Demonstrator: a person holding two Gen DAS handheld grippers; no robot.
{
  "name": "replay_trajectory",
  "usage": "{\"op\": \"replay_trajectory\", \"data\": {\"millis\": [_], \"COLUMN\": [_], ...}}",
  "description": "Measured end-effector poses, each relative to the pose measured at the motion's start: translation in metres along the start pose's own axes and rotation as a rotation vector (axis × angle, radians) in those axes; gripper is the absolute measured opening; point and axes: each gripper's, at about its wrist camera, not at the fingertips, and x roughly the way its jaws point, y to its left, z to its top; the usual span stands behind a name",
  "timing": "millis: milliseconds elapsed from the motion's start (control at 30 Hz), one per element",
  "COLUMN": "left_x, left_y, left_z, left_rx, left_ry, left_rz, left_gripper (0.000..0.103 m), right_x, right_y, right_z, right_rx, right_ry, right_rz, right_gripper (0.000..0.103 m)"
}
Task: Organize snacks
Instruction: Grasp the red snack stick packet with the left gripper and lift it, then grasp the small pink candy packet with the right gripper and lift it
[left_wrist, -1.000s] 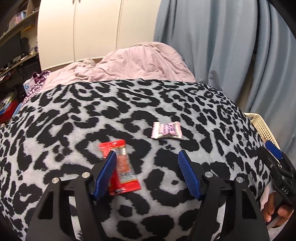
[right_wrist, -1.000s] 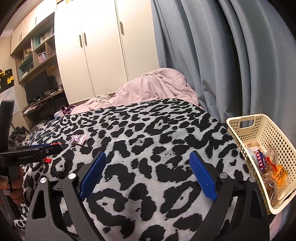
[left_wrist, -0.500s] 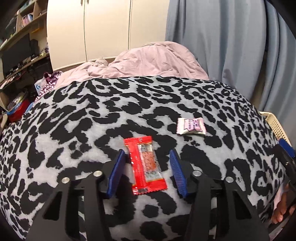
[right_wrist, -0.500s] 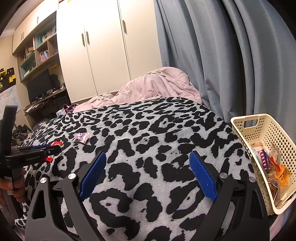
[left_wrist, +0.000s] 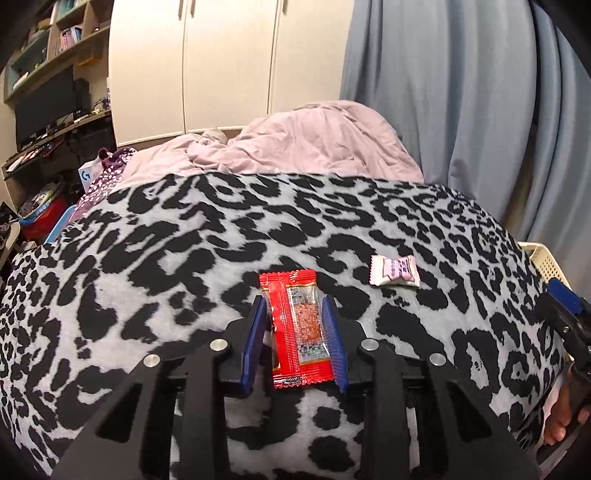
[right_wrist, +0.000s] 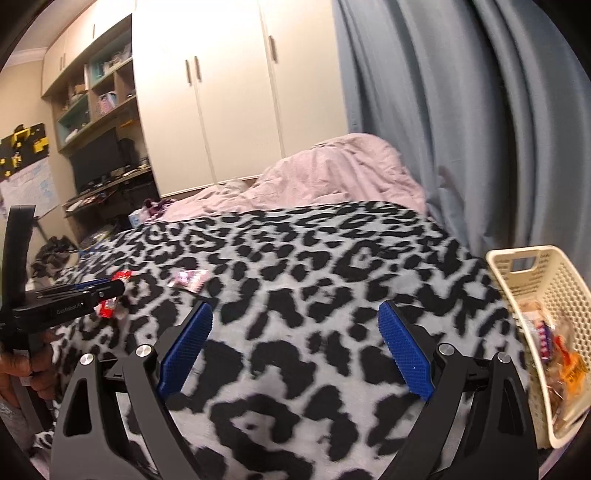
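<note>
Gripping red snack packet, left gripper, right gripper spread

Left wrist view: sits low behind the left gripper, close over the leopard-print blanket, facing the wardrobe.
Right wrist view: behind the right gripper, same facing, further right, beside the basket.
Shared: blanket, red snack packet, pink candy, curtain.
</note>
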Motion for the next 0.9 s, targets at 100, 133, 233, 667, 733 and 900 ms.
{"op": "replay_trajectory", "data": {"millis": [100,133,233,667,733,900], "left_x": [-0.006,-0.008,-0.013,-0.017,-0.018,-0.018], "left_y": [0.006,0.009,0.015,0.026,0.029,0.032], "left_z": [0.002,0.002,0.003,-0.001,-0.001,-0.001], "left_rx": [-0.015,-0.02,-0.029,-0.046,-0.053,-0.06], "left_ry": [-0.014,-0.019,-0.029,-0.034,-0.035,-0.038], "left_rz": [0.006,0.006,0.006,-0.018,-0.023,-0.03], "left_gripper": [0.032,0.032,0.032,0.032,0.032,0.032], "right_x": [0.014,0.017,0.036,0.104,0.114,0.133], "right_y": [0.01,0.013,0.027,0.08,0.088,0.101], "right_z": [0.009,0.01,0.017,0.045,0.046,0.045], "right_rx": [-0.024,-0.032,-0.069,-0.242,-0.287,-0.35], "right_ry": [0.041,0.048,0.089,0.255,0.277,0.341], "right_rz": [0.073,0.086,0.13,0.29,0.299,0.311], "right_gripper": [0.093,0.093,0.093,0.09,0.082,0.064]}}
